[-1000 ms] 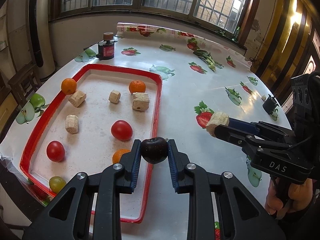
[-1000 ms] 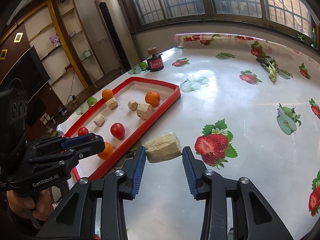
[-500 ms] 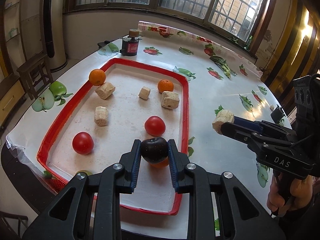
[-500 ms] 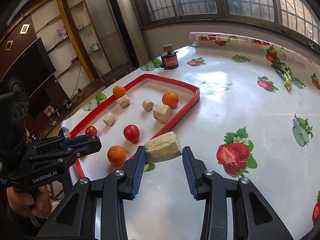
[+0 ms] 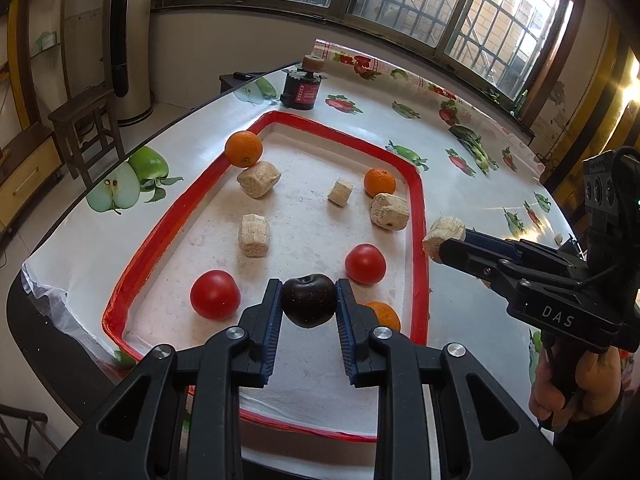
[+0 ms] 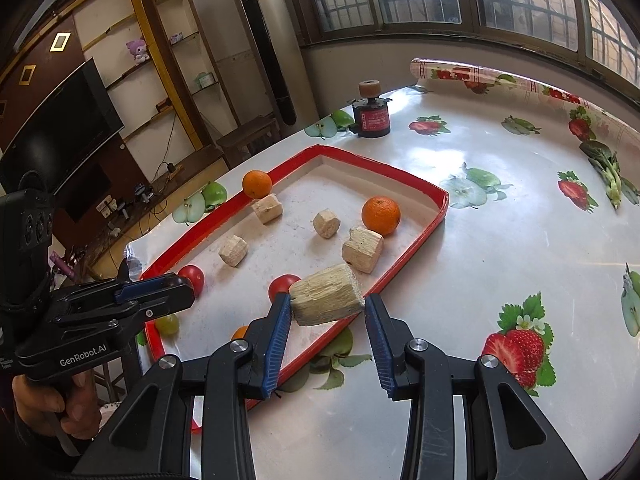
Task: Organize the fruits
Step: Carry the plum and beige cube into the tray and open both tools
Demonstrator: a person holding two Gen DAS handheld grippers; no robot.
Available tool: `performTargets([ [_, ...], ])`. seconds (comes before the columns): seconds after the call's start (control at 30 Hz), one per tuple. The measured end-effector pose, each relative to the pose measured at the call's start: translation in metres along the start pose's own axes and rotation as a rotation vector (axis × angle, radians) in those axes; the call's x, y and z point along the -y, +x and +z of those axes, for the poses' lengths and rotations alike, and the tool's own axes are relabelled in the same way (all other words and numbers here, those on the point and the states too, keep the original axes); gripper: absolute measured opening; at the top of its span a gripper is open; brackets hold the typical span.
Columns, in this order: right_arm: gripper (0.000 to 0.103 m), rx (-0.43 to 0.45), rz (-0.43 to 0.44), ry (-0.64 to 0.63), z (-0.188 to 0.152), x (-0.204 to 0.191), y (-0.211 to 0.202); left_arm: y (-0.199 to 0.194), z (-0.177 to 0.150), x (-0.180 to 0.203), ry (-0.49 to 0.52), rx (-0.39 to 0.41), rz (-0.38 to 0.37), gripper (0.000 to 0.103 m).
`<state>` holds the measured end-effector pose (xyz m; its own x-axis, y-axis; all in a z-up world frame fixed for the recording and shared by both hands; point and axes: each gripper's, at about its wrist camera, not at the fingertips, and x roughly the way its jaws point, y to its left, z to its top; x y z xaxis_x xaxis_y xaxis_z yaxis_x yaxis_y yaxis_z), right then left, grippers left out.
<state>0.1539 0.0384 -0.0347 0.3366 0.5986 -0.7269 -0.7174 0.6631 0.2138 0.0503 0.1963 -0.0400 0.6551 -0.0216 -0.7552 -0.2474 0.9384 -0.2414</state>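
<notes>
My left gripper is shut on a dark plum and holds it above the near part of the red-rimmed tray. My right gripper is shut on a beige block and holds it over the tray's right rim. The tray holds oranges, red tomatoes, several beige blocks and a green grape. In the left wrist view the right gripper shows with its block.
A dark jar with a cork lid stands beyond the tray's far end. The fruit-print tablecloth stretches to the right. The table edge runs close to the tray's near left side. A wooden stool stands beside the table.
Both grippers have moved left toward the tray while keeping hold. The plum now hangs over the tray's inside, and the block has come from the tablecloth to the tray's right rim.
</notes>
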Motion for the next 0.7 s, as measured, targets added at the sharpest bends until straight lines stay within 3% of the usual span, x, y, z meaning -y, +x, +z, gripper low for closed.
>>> performTargets([
  [0.7,0.039,-0.06,-0.001,-0.03,0.015,0.002,0.041,0.034,0.003,0.001,-0.001,-0.065,-0.009,0.024],
])
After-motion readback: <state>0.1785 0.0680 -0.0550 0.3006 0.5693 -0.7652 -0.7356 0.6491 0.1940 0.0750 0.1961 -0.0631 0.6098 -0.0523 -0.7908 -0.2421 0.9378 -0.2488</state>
